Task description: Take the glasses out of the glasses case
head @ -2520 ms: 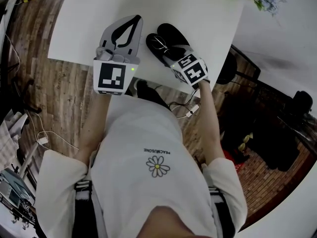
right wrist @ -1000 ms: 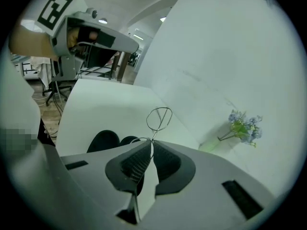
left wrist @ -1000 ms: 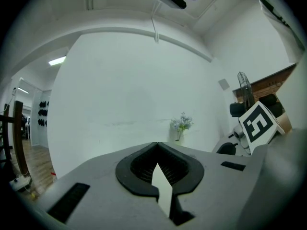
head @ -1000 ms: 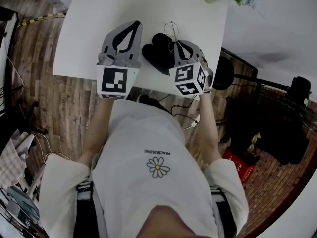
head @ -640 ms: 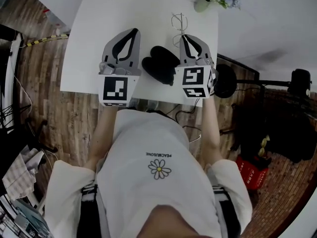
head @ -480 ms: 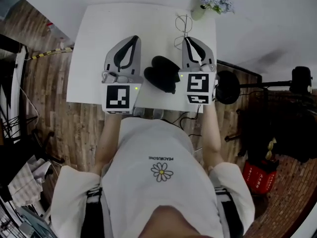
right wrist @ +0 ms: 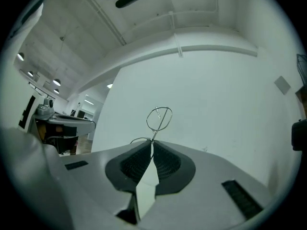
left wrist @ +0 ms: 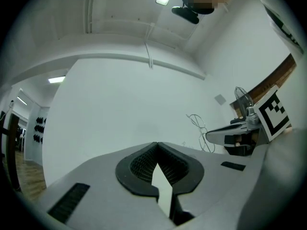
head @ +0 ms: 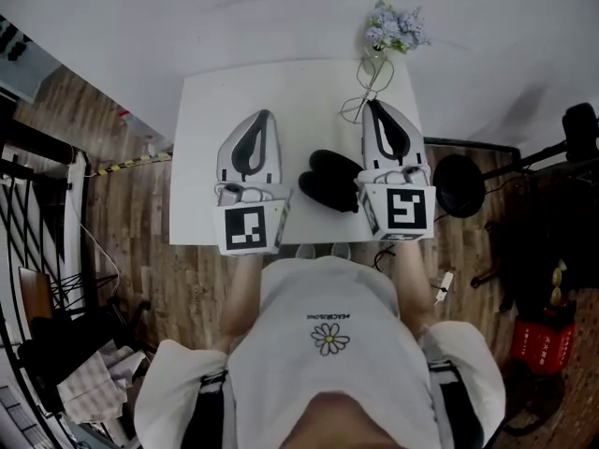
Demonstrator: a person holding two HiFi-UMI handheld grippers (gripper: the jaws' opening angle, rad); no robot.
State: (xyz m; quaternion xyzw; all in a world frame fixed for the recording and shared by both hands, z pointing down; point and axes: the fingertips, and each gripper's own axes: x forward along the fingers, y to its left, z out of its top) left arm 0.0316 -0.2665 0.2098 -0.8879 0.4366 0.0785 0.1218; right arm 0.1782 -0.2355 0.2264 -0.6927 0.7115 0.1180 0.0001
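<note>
Two grippers are seen in the head view, raised above a white table. The left gripper is held shut and empty, just left of the black case. The case lies between the two tools near the table's front edge and appears to be open. The right gripper is closed on the glasses, a thin wire frame carried clear of the case and close to a vase at the far edge.

In the left gripper view the fingers are shown pressed together with nothing between them. The right gripper and the wire frame are seen off to the right.

In the right gripper view the pads are clamped on a thin part of the frame, and one lens ring sticks out beyond the tips.

The hold is judged to be fragile, since only a sliver of wire is pinched. The frame could be swung or slipped out by a quick turn of the hand. The wire could be bent if it is squeezed harder. The vase could be knocked if the glasses are carried further back.
</note>
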